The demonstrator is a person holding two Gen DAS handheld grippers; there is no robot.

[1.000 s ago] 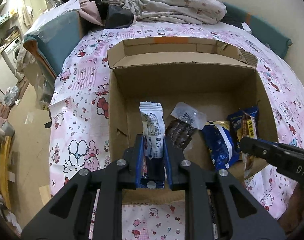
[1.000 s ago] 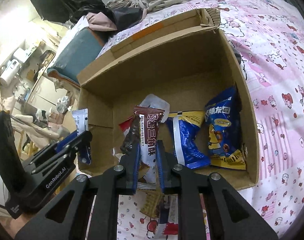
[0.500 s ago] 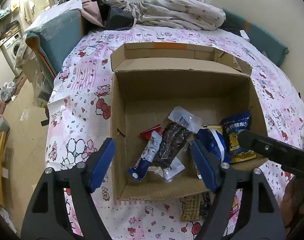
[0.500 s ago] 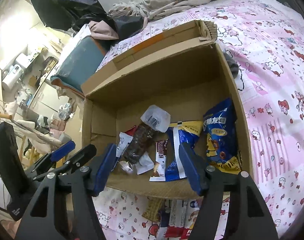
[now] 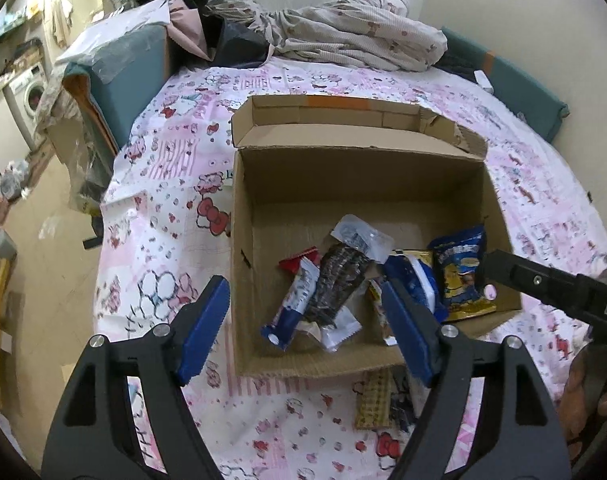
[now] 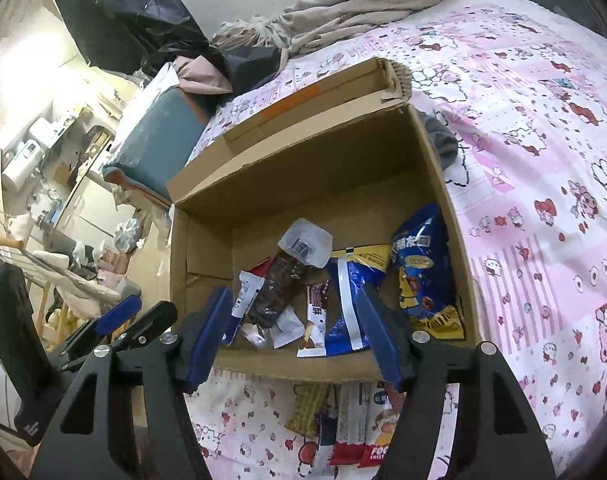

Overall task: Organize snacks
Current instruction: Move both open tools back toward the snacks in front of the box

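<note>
An open cardboard box (image 5: 359,184) (image 6: 303,168) sits on the pink patterned bed. Inside lie several snack packets: a white-and-blue bar (image 5: 293,306) (image 6: 243,300), a dark brown packet (image 5: 339,284) (image 6: 277,296), a brown bar (image 6: 317,314), a blue-and-white packet (image 5: 417,284) (image 6: 349,300) and a blue-and-yellow bag (image 5: 461,276) (image 6: 423,272). My left gripper (image 5: 307,326) is open and empty above the box's near wall. My right gripper (image 6: 291,332) is open and empty above the same wall.
More snack packets (image 6: 343,420) (image 5: 377,404) lie on the bedsheet just in front of the box. Crumpled bedding (image 5: 343,36) is piled at the far end. A teal cushion (image 5: 119,76) lies at the bed's left edge, floor beyond.
Both grippers opened. The left let go of the white-and-blue bar and the right let go of the brown bar; both now lie in the box. Both grippers drew back and up.
</note>
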